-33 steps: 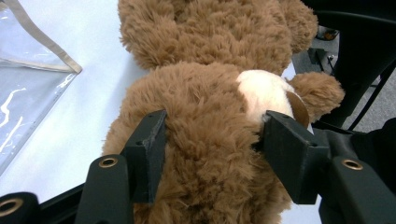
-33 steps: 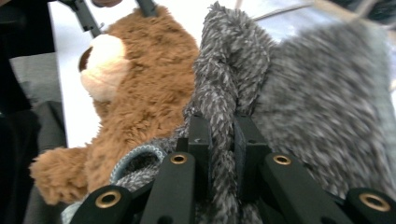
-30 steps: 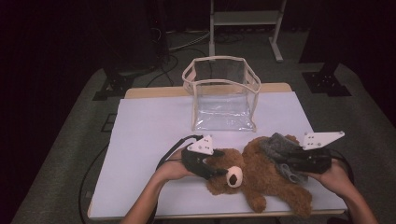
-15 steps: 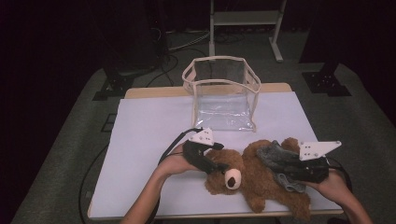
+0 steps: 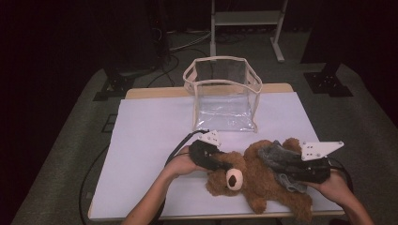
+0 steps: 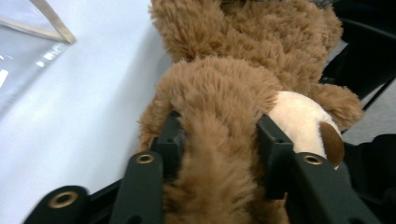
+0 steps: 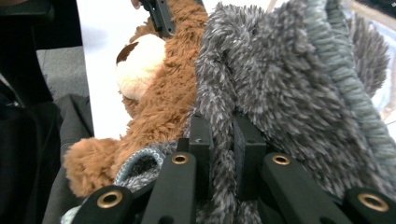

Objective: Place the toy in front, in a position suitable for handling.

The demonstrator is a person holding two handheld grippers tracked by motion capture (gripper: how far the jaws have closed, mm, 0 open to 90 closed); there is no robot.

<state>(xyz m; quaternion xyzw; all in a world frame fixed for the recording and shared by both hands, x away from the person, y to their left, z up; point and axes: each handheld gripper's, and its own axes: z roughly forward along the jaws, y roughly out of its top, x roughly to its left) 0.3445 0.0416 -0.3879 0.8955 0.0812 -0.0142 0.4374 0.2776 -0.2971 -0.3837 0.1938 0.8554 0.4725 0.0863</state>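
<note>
Having just been closing, left gripper (image 5: 220,164) jaws now clamping the head of the brown teddy bear (image 5: 256,180), after sitting beside that head a second ago. Pressing into fur on both sides of the head in the left gripper view (image 6: 219,154). Right gripper (image 7: 223,140) pinching a fold of the grey knitted garment (image 7: 289,88) on the bear's body. Bear lying on the white table cover (image 5: 150,140), in front of the clear bin (image 5: 220,93), well apart from it. Showing no readable writing or labels.
</note>
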